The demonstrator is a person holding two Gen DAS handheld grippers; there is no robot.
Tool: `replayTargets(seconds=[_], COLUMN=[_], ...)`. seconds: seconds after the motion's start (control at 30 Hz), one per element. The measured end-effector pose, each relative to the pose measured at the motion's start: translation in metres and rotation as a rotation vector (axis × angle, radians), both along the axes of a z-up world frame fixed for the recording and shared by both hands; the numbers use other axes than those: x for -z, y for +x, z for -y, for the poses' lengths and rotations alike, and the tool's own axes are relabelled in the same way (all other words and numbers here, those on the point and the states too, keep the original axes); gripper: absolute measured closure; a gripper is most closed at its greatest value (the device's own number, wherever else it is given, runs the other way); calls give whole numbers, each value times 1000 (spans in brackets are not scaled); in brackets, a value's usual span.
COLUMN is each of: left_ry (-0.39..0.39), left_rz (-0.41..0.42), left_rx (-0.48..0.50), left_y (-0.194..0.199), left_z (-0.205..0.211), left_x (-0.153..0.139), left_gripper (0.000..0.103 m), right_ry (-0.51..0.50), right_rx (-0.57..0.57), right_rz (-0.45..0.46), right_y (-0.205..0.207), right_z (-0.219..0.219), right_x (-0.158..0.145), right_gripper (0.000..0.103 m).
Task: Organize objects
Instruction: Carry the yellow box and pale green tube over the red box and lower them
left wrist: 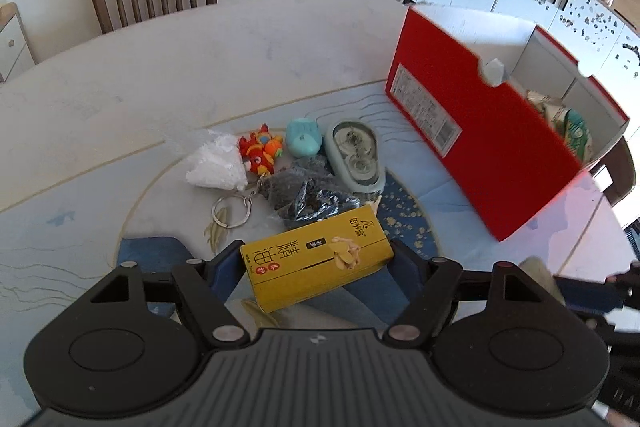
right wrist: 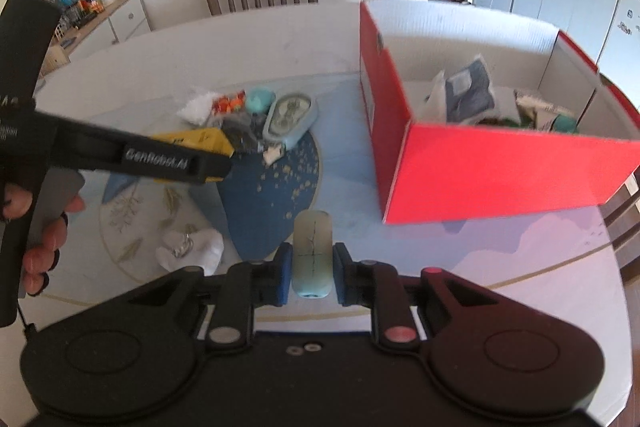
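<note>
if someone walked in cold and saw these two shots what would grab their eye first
The big red cardboard box dominates the right side of the table, open-topped with packets already inside. Next comes the yellow carton clamped between the left gripper fingers, just in front of a cluster of small items: a red plush keychain, a white bag and a dark bag. The right gripper pinches a pale green mouse-shaped object above the blue mat.
</note>
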State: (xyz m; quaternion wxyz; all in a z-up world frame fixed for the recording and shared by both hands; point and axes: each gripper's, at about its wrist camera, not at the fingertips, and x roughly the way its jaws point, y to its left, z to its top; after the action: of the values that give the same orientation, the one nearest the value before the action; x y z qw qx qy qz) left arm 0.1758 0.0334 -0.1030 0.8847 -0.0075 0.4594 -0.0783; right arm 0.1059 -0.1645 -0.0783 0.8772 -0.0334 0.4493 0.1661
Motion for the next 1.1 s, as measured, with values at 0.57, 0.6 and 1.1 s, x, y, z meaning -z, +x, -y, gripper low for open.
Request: replayTargets(seconds=[0.57, 0.6, 1.1], left_ry=[-23, -22, -25], left_rz=[80, 84, 91], left_rx=[103, 111, 166], left_y=[-8, -8, 13], left_z=[46, 50, 116], left_x=[-65, -68, -82], left_gripper=[26, 26, 26], right_ry=[16, 17, 33], right_rx=[-59, -61, -43], right_rz=[107, 113, 137], right_y=[20, 22, 63], right_z=[42, 46, 107], right_x=[-64, -66, -77], right_gripper=[83, 83, 83])
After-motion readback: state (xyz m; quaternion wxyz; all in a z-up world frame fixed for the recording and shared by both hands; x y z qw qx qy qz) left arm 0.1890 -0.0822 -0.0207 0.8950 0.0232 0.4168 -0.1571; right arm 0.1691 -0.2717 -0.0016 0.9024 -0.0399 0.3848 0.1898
